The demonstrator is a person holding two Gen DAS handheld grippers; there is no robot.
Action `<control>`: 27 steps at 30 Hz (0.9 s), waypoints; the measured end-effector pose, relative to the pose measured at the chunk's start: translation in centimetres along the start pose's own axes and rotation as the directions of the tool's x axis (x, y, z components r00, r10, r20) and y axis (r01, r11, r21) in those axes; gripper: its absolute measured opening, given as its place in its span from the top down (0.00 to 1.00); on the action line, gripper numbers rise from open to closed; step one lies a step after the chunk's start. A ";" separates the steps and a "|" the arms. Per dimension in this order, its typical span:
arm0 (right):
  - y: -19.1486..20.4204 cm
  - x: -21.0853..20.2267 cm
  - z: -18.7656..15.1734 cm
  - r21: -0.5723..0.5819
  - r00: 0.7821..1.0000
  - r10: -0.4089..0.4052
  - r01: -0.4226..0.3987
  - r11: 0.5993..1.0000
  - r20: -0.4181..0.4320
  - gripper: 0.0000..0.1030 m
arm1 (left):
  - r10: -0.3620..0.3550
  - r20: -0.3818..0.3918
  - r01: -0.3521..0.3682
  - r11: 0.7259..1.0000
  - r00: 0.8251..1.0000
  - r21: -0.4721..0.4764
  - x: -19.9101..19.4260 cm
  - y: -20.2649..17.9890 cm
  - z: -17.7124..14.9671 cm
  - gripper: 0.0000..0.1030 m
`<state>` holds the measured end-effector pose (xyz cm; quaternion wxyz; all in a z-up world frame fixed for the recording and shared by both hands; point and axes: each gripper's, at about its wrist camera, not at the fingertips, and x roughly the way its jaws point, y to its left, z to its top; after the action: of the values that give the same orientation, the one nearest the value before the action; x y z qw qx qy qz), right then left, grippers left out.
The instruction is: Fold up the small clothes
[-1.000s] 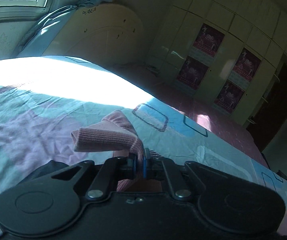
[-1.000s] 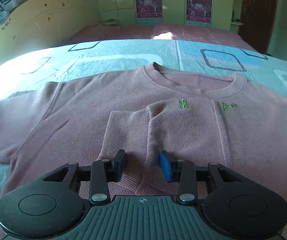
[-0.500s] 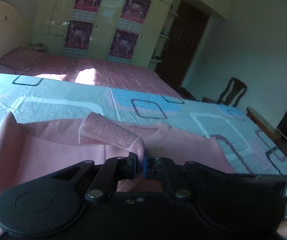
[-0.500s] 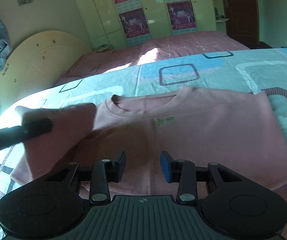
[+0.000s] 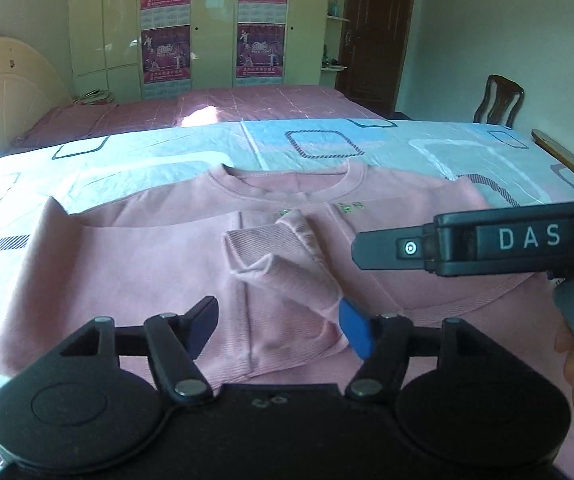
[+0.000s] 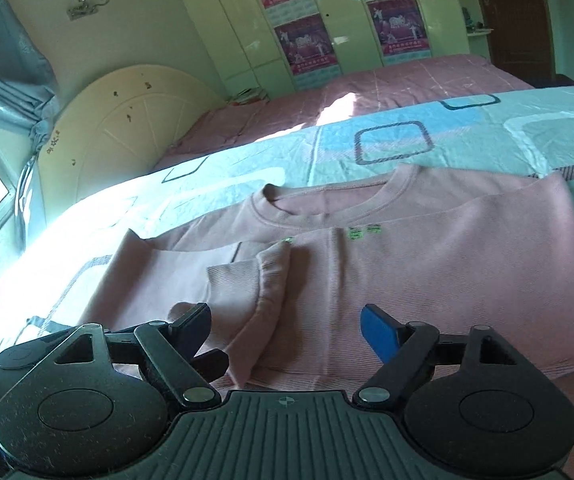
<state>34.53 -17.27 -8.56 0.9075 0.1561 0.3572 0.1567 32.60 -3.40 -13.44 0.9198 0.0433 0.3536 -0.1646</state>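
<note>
A pink knitted crew-neck sweater (image 5: 135, 264) lies flat on the bed covered by a pale blue sheet with rounded-square outlines (image 5: 427, 152), neckline toward 12 o'clock in both wrist views. Both sleeves are folded in over the chest; the ribbed pink cuff of one sleeve (image 5: 283, 256) sits bunched and partly raised at the middle of the garment, just below the small green embroidered marks (image 6: 363, 232). The left gripper (image 5: 277, 330) hangs low over the hem with its fingers spread wide apart, holding nothing; the folded sleeve lies between them, its lower fold touching the blue pad at 3 o'clock. The right gripper (image 6: 285, 330) is also spread open and empty, the same cuff (image 6: 255, 280) just ahead of its dark finger at 10 o'clock. In the left view the right gripper's body, lettered DAS, reaches in from 3 o'clock above the sweater's right half. Bare sheet shows beyond the collar at 12 o'clock and past the sweater's left edge at 9 o'clock. A cream arched headboard (image 6: 127, 120) stands at 10 o'clock, a dark wooden chair (image 5: 499, 100) at 2 o'clock
</note>
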 end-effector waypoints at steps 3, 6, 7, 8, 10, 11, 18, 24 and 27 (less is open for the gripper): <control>2.4 1.3 -0.1 -0.102 1.000 -0.002 0.001 0.995 -0.009 0.21 | 0.069 -0.001 -0.069 0.997 0.998 -0.029 -1.7 2.1 -0.9 0.36; 4.8 3.3 -0.8 -0.207 0.999 -0.035 0.031 0.978 -0.015 0.22 | 0.166 -0.011 -0.166 0.985 0.986 -0.056 -2.7 4.7 -1.8 0.36; 5.4 3.8 -1.0 -0.233 0.999 -0.049 0.043 0.971 -0.019 0.22 | 0.198 -0.023 -0.199 0.978 0.980 -0.065 -3.0 5.8 -2.0 0.36; 5.9 4.6 -1.2 -0.263 0.998 -0.066 0.057 0.963 -0.026 0.22 | 0.226 -0.032 -0.227 0.971 0.974 -0.071 -3.2 6.5 -2.4 0.36; 6.4 6.0 -1.8 -0.320 0.994 -0.108 0.093 0.943 -0.031 0.28 | 0.273 -0.051 -0.277 0.958 0.961 -0.078 -3.3 7.7 -3.4 0.36; 6.4 6.4 -1.9 -0.329 0.992 -0.117 0.098 0.939 -0.038 0.53 | 0.294 -0.062 -0.298 0.950 0.954 -0.087 -3.4 8.4 -3.8 0.36; 4.0 5.0 -0.4 -0.227 0.993 -0.121 0.118 0.967 0.001 0.94 | 0.359 -0.062 -0.363 0.928 0.931 -0.081 -1.6 9.8 -4.4 0.40; 0.0 1.4 1.6 -0.072 0.985 -0.159 0.164 0.984 0.074 0.94 | 0.367 -0.039 -0.369 0.924 0.929 -0.100 -0.1 10.6 -3.1 0.54; -2.0 0.0 1.8 -0.026 0.975 -0.203 0.206 0.978 0.089 0.94 | 0.374 -0.023 -0.374 0.919 0.927 -0.122 -0.2 11.2 -3.1 0.72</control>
<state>36.11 -19.36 -8.07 0.9358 0.1089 0.3294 0.0620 34.20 7.83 -16.04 0.9353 0.0529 0.3479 0.0362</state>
